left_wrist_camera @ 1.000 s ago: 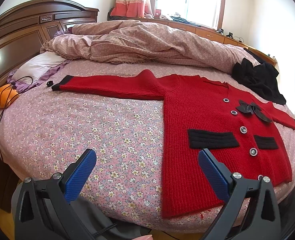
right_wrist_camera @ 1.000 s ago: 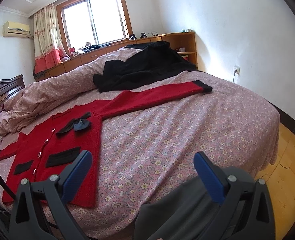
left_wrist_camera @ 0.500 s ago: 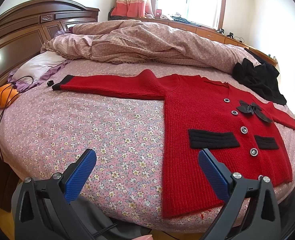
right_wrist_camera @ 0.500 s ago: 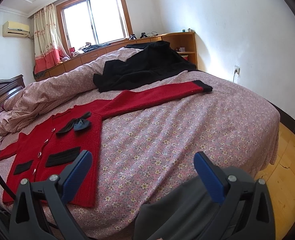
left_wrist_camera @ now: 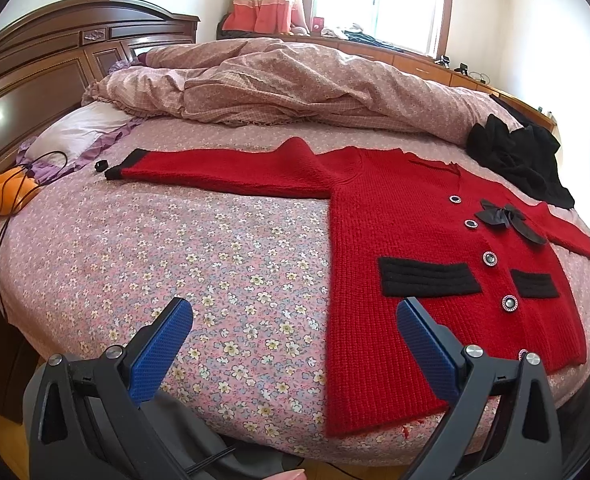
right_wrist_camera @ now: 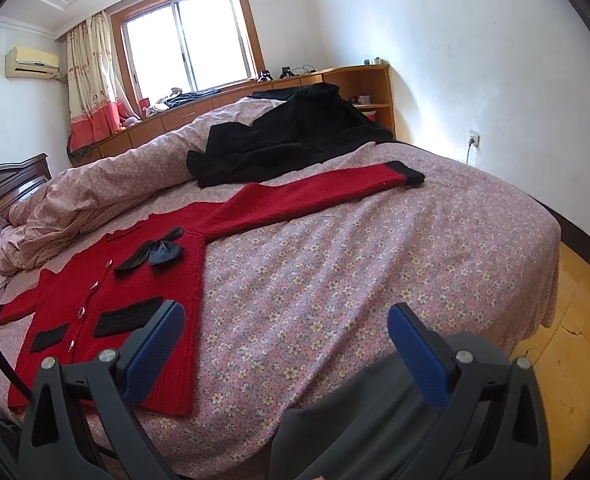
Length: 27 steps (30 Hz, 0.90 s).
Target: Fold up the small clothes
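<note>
Two tongs, both empty, jaws spread wide. Left gripper (left_wrist_camera: 295, 344) hangs over the near edge of the bed (left_wrist_camera: 215, 264), blue pads apart above the flowered sheet, its right pad just beside the cardigan's near hem. Right gripper (right_wrist_camera: 287, 340) likewise gaping, over bare sheet to the right of the garment, touching nothing.

Red cardigan (left_wrist_camera: 435, 248) lies flat and face up across the middle of the bed, buttoned, sleeves stretched out left and right. Left sleeve (left_wrist_camera: 223, 172) runs toward the headboard (left_wrist_camera: 55, 64), black cuff at its tip. Right sleeve (right_wrist_camera: 315, 196) runs far right, its cuff near the black coat (right_wrist_camera: 287, 136) heaped beyond. Black bow (left_wrist_camera: 503, 216) at the chest, two black pockets lower down, shiny buttons along the front.

Handling, as a judgement: thick knit, soft, limp, some weight; it will sag and stretch if lifted by one point. Ribbed surface should grip well in the pads. Best holds look like the cuffs for folding the sleeves in, then the hem corners. Keep clear of bow and buttons. Sheet beneath may bunch if pinched along with the knit.

Rumpled quilt (left_wrist_camera: 295, 80) along the far side; a cord and something orange at far left, too blurred at the rim to name.

Against the frames a second ago: no change found. Same framing in both views, garment unmoved, jaws at the same spread. Folding not yet begun.
</note>
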Motion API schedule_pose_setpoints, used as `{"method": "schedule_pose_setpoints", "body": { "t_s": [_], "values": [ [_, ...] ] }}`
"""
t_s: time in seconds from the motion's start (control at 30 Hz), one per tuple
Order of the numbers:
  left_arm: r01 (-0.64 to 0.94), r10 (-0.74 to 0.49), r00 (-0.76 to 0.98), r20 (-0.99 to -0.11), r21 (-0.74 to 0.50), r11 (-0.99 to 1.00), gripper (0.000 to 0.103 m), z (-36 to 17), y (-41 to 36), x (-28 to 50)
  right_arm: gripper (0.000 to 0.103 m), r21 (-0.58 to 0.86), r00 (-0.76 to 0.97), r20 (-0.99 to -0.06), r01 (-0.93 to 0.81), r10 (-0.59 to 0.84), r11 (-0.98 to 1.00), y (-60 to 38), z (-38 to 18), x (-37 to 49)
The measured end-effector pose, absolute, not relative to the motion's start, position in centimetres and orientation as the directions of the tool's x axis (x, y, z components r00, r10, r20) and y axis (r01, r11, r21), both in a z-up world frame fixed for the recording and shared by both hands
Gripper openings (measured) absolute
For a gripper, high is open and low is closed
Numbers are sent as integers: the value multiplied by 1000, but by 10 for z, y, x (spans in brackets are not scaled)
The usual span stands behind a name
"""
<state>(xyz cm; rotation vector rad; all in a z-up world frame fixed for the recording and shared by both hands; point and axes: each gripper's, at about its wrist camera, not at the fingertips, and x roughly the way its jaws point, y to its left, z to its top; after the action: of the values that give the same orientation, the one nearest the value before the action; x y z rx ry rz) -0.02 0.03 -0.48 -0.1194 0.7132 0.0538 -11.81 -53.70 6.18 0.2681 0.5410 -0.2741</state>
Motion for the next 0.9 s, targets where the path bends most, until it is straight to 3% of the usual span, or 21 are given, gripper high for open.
{"method": "schedule_pose_setpoints", "body": {
  "t_s": [0.9],
  "values": [
    [-98,7,750,-661,-100,990,99,-6,2,0,103,184,823,-542,317,-173,930,-536,62,-118]
  ]
}}
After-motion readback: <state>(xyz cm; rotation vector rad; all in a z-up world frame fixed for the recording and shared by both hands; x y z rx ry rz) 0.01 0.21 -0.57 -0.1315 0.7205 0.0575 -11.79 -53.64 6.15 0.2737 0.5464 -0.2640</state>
